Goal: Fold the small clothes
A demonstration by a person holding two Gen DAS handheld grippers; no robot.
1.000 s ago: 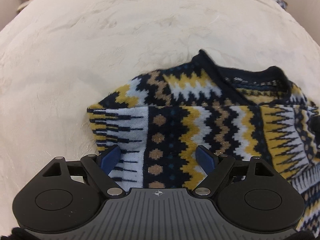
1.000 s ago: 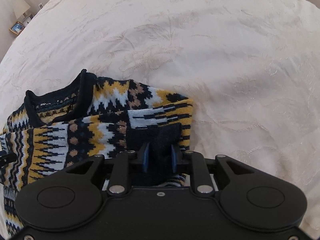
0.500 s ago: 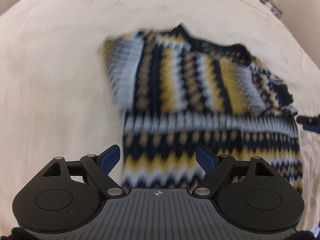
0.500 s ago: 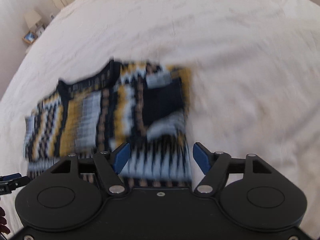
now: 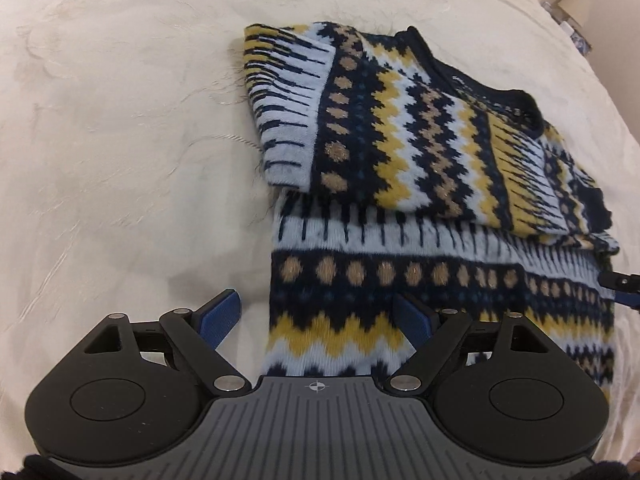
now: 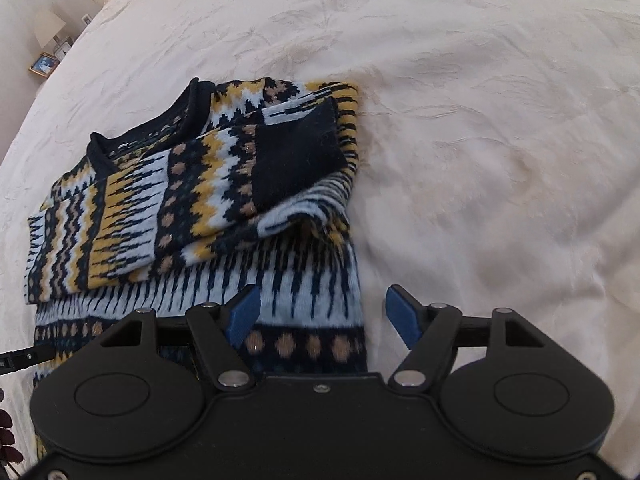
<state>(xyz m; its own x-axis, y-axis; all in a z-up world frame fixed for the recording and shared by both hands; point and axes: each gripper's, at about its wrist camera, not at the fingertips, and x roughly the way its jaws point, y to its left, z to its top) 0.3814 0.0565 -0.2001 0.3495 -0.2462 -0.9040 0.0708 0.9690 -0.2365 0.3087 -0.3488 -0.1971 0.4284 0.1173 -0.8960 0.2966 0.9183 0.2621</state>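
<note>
A small knitted sweater (image 5: 420, 200) in navy, pale blue and mustard lies on the cream bedspread (image 5: 120, 140), both sleeves folded across its chest. It also shows in the right wrist view (image 6: 200, 208), with a navy cuff (image 6: 296, 160) on top. My left gripper (image 5: 318, 312) is open and empty, low over the sweater's lower left edge. My right gripper (image 6: 322, 312) is open and empty over the sweater's lower right edge. The right gripper's tip (image 5: 620, 284) shows at the left wrist view's right side.
The cream bedspread (image 6: 480, 140) spreads around the sweater on all sides. A lamp (image 6: 50, 28) and a framed photo (image 6: 43, 65) stand beyond the bed's far left. Small items (image 5: 568, 4) sit past the bed's far right corner.
My right gripper has let go of the navy cuff and opened. Both grippers have pulled back toward the sweater's lower part. The sleeve lies folded across the chest.
</note>
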